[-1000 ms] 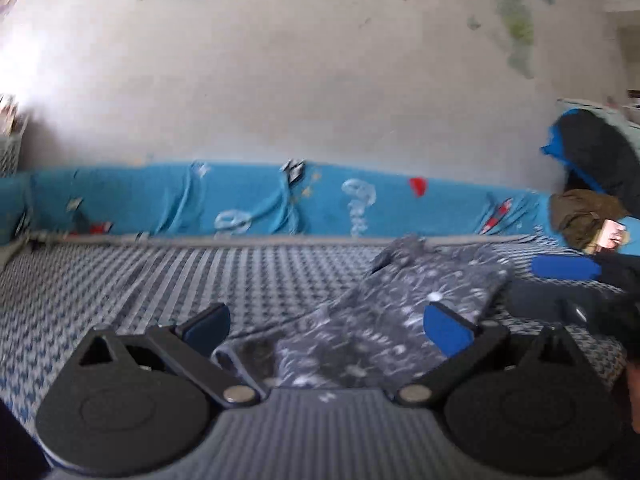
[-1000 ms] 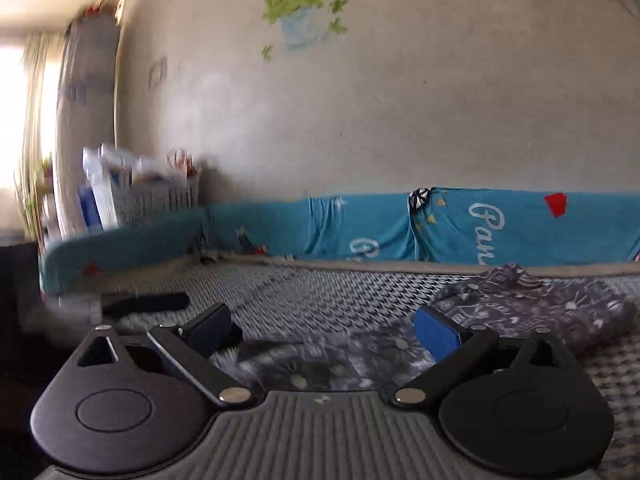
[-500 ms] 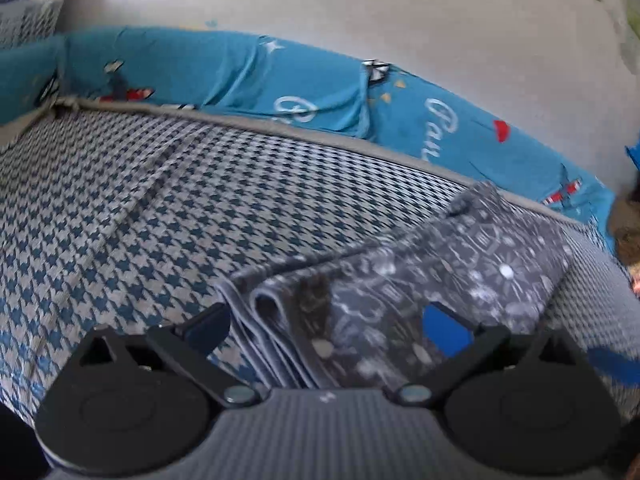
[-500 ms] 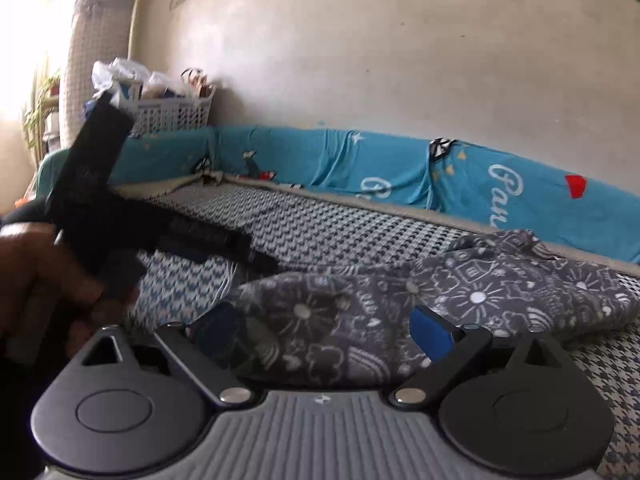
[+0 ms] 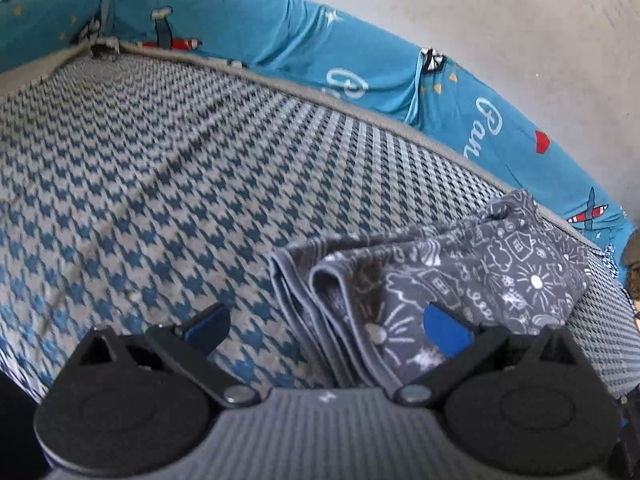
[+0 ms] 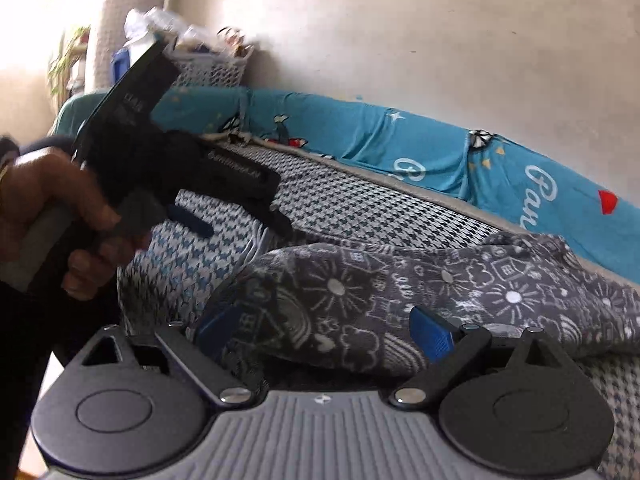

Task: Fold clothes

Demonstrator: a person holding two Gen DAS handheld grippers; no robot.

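A grey garment (image 5: 500, 272) printed with white doodles lies folded in layers on the houndstooth bed cover (image 5: 160, 168). Its stacked hems face my left gripper (image 5: 328, 326), which is open and low over that end, the right blue pad (image 5: 448, 330) above the cloth and the left one above bare cover. In the right wrist view the garment (image 6: 420, 292) bulges up between the spread fingers of my open right gripper (image 6: 324, 330). A hand (image 6: 52, 208) holds the left gripper (image 6: 240, 222) at the garment's left end.
A turquoise printed bumper (image 5: 320, 52) runs along the back of the bed under a pale wall. A white basket (image 6: 208, 68) with loose items stands at the back left. Something brown (image 5: 632, 264) pokes in at the right edge.
The left gripper has tilted down and come in close over the garment's hemmed end. It and its hand have risen into the right wrist view. Both grippers stay open.
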